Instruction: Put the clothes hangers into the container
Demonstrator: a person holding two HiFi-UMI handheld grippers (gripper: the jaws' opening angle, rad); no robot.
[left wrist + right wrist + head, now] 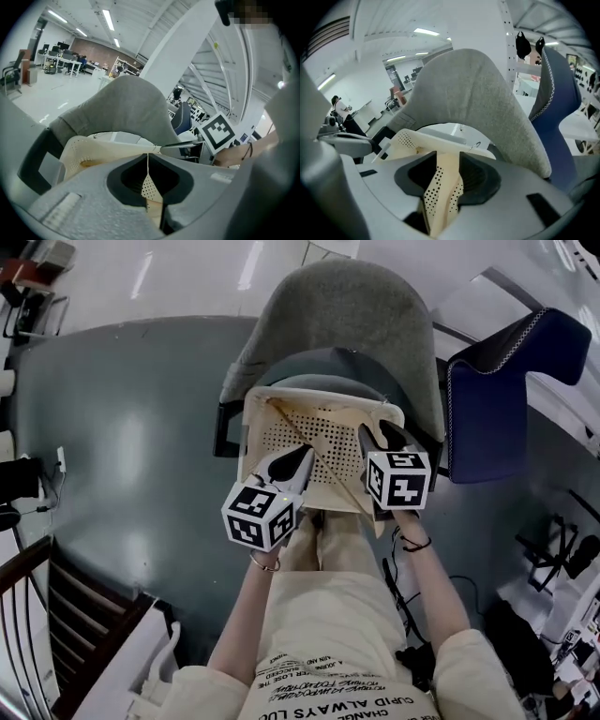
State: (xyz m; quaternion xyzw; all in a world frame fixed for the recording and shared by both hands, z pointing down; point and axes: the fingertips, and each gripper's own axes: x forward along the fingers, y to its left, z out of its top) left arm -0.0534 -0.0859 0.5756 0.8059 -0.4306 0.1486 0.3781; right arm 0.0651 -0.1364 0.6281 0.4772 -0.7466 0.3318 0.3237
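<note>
The cream perforated basket [319, 399] sits on the grey chair [337, 315]. The left gripper [302, 456] and right gripper [380, 432] each have their jaws clamped on its near rim. It looks light but thin-walled and bendy, so two spread holds suit it. The hangers [323, 454] inside show only as thin slanting bars and a wire hook [476, 145], and their number is unclear.

Bright, even light from ceiling strip lights [108, 18]; fisheye edges bend and darken.
</note>
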